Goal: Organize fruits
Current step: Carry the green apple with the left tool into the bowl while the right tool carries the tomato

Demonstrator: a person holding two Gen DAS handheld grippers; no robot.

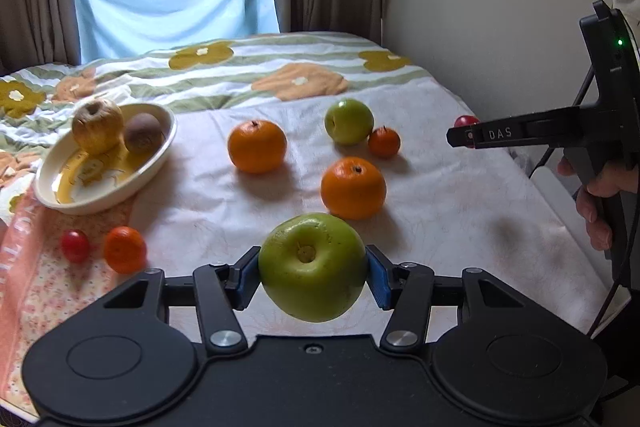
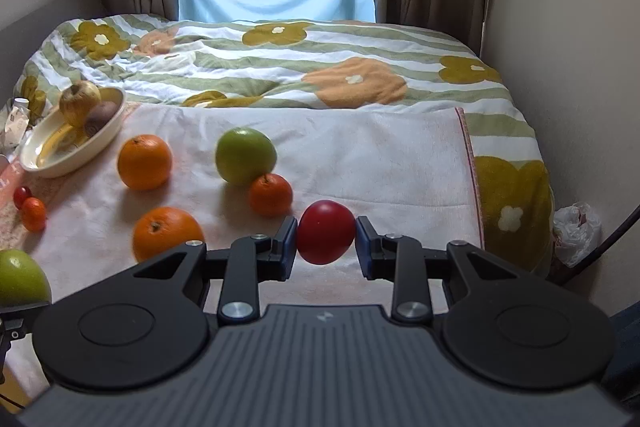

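My left gripper (image 1: 312, 273) is shut on a green apple (image 1: 312, 267) held above the white towel (image 1: 440, 195). My right gripper (image 2: 326, 245) is shut on a red fruit (image 2: 326, 231); it also shows at the right of the left wrist view (image 1: 464, 135). On the towel lie another green apple (image 1: 349, 121), two oranges (image 1: 257, 146) (image 1: 353, 187) and a small tangerine (image 1: 384, 142). A cream bowl (image 1: 52, 191) at the left holds a yellowish apple (image 1: 97, 125) and a brown fruit (image 1: 143, 132). A small red tomato (image 1: 75, 245) and a tangerine (image 1: 124, 249) lie in front of it.
The towel lies on a bed with a flowered quilt (image 2: 280, 67). A wall (image 2: 568, 27) runs along the right side, curtains and a window at the back. A white plastic bag (image 2: 576, 231) lies by the bed's right edge.
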